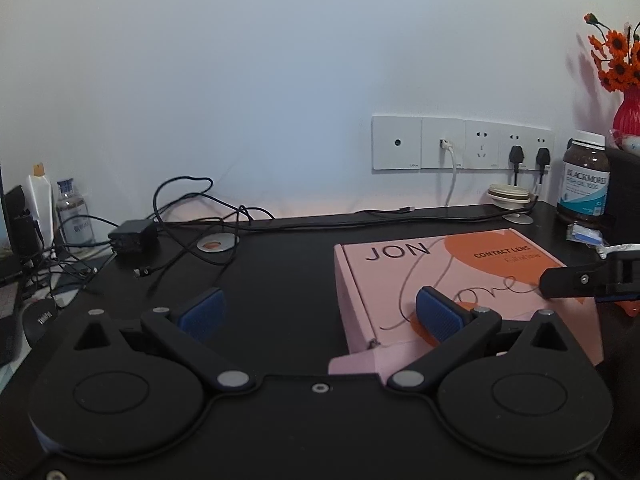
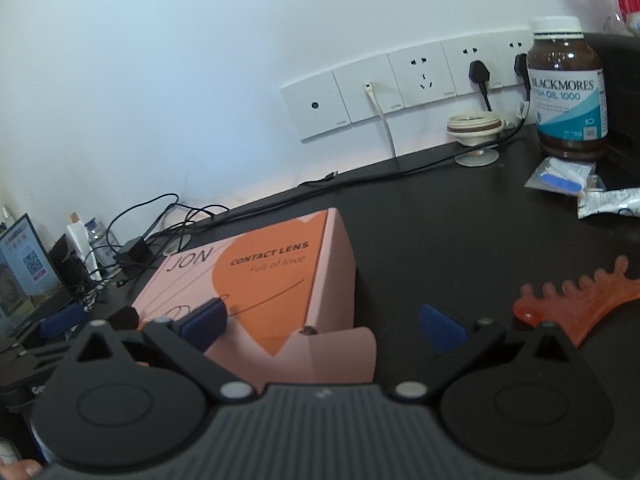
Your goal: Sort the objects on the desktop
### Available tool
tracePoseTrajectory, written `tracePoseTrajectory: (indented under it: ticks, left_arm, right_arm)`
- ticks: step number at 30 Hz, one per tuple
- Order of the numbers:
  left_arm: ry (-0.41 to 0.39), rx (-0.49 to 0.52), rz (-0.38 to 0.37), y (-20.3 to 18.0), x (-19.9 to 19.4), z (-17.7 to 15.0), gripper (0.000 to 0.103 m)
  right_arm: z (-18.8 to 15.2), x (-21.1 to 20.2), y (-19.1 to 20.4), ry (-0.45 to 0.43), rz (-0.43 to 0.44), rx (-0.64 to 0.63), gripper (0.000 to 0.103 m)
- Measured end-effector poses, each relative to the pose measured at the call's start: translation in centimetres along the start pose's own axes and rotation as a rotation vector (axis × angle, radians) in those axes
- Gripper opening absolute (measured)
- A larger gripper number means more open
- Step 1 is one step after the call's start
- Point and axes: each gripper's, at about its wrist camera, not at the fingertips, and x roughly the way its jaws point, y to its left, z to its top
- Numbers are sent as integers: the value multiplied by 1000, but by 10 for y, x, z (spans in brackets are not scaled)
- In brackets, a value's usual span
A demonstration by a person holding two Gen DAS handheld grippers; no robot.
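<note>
Pink contact-lens box (image 1: 448,292) lies flat on the counter (image 1: 280,264) between both spread, empty hand-held grippers: left hand-held gripper (image 1: 320,314) at its left edge, right hand-held gripper (image 2: 324,326) over its right corner, comparably near

A closed pink-and-orange contact-lens box (image 2: 256,280) lies flat on the black desk (image 2: 432,240), an orange comb (image 2: 576,304) nearby.

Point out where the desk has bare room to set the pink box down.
Bare desk lies left of the pink box, up to the cable tangle. Another patch sits between box and fish oil bottle. Crowded: far left corner, and around the orange comb.
</note>
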Motion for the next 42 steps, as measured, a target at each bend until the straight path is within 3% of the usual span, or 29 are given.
tracePoseTrajectory:
  ticks: [10,16,22,42]
  left_arm:
    - [40,72,-126,0,-24,-7,103]
    - [59,92,-97,-8,-13,-11,103]
    - [61,102,-82,-15,2,-1,103]
    - [97,17,-19,-15,83,23,103]
  right_arm:
    - [-17,-16,24,33,47,-196,102]
    - [-18,-10,25,44,-1,-226,102]
    - [-7,3,23,60,20,-176,102]
    - [33,73,13,39,-74,-165,102]
